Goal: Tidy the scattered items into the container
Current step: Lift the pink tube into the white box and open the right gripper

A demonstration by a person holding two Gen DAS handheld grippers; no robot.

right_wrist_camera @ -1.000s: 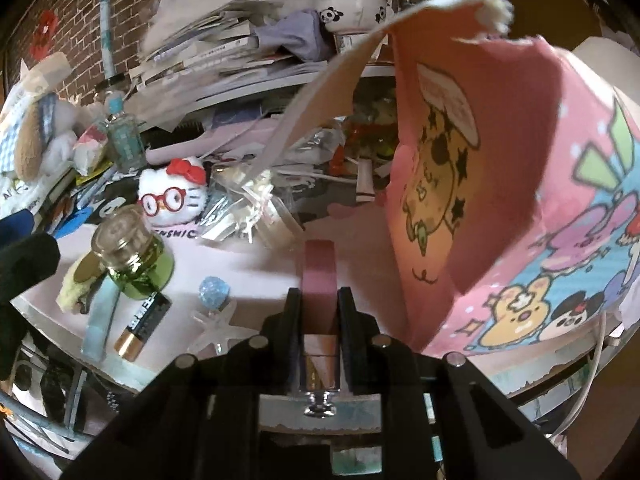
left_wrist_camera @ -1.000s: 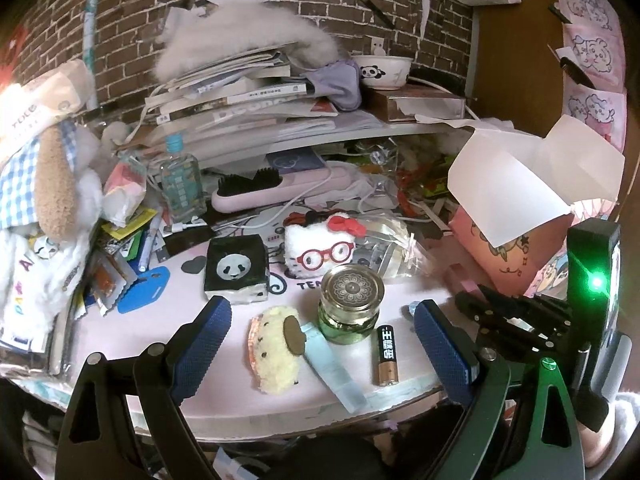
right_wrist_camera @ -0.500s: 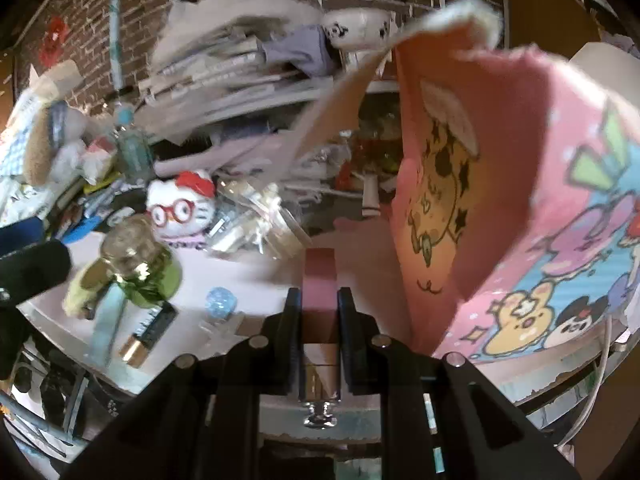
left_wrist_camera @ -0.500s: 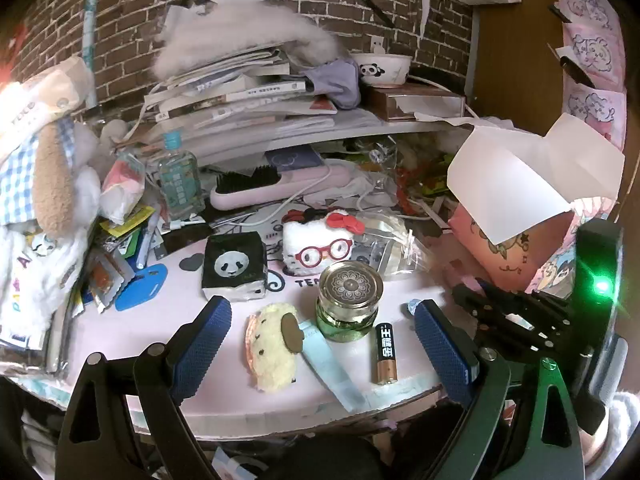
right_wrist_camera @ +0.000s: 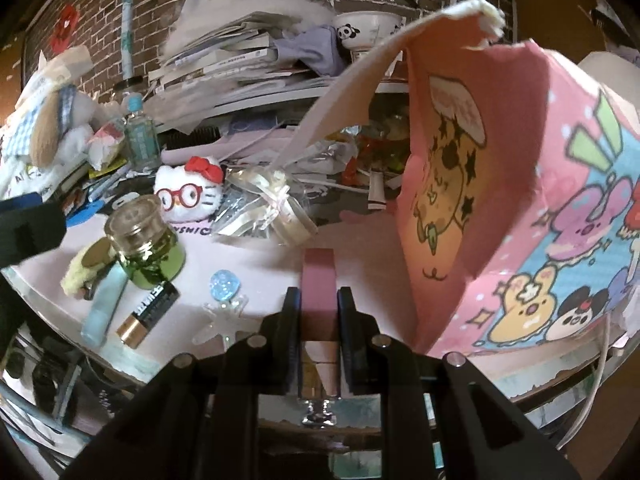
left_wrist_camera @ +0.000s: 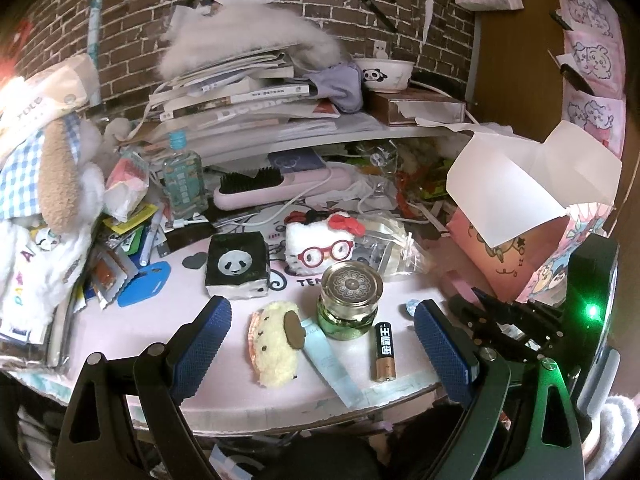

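Pink bar (right_wrist_camera: 318, 276), a flat oblong piece, is clamped between the jaws of the right gripper (right_wrist_camera: 319, 312), its long axis running straight out along the fingers toward the back of the desk (right_wrist_camera: 256, 264). What it is exactly I cannot tell. The pink cartoon box (right_wrist_camera: 520, 200), the likely container, stands just to the right of the held bar, its flaps raised and its opening above the level of the gripper; the near wall of the box lies between the bar and the inside. So the coming move probably turns on lifting up and swinging right over that wall, with the bar tipped to drop in lengthwise.

Left gripper (left_wrist_camera: 320, 336) hangs wide open and empty over the front edge of the desk. Between its blue fingers (left_wrist_camera: 204, 340) lie the yellow plush (left_wrist_camera: 276, 344), the pale blue tube (left_wrist_camera: 332, 360), the green glass jar (left_wrist_camera: 350, 304) and the battery (left_wrist_camera: 385, 350), whose long axis points away from the gripper. That arm is the nearer one to these four; the box lies well off to its right
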